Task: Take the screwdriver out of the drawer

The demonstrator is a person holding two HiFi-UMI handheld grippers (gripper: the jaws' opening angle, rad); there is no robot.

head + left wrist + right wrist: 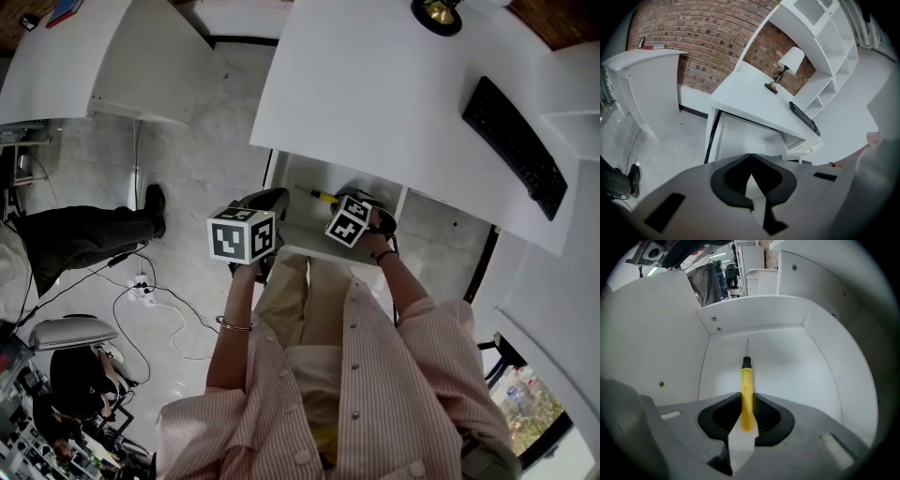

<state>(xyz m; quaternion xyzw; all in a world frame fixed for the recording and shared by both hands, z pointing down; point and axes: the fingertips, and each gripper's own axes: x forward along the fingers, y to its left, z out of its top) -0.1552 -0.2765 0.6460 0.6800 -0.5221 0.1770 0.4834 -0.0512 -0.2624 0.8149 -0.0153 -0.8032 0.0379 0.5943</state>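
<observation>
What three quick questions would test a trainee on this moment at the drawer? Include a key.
1. True or false: the left gripper has the screwdriver between its jaws.
2. Which colour is the screwdriver's handle? A red, B yellow, C blue.
3. Fill in: the right gripper, closed on the handle, reaches down into the open ____ under the desk.
Key: 1 false, its jaws are together with nothing between them; 2 B; 3 drawer.
</observation>
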